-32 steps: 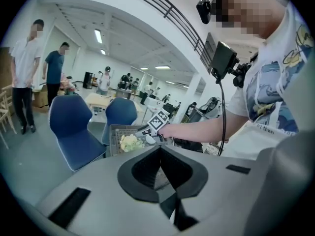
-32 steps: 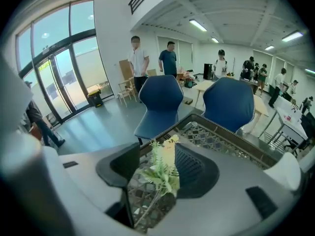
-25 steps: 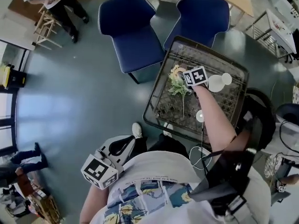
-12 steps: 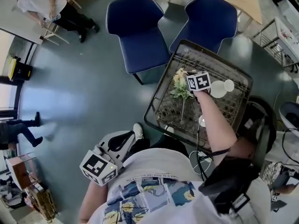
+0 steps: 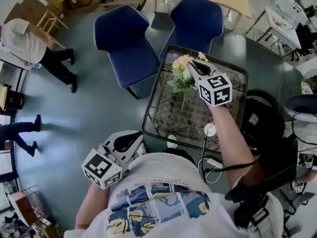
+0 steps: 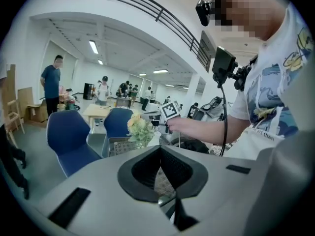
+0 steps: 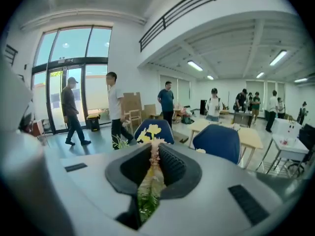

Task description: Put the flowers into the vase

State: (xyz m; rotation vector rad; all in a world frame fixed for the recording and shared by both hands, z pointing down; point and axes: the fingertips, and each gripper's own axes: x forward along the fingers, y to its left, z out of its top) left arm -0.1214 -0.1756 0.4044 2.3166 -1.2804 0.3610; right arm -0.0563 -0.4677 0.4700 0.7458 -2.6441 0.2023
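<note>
Left tool (image 6: 160,150): matt grey plastic, ribbed black pads (image 6: 177,169). Floor (image 5: 74,113): smooth, glossy. Chairs (image 5: 124,38): matt blue.

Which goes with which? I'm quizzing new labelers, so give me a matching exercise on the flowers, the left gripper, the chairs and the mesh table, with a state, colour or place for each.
1. flowers
2. left gripper
3. chairs
4. mesh table

A. dark blue
B. jaws together, empty
C. clamped, up in the air
D. below the flowers

Pairs: 1-C, 2-B, 3-A, 4-D. The right gripper has just been closing its jaws on the flowers.
</note>
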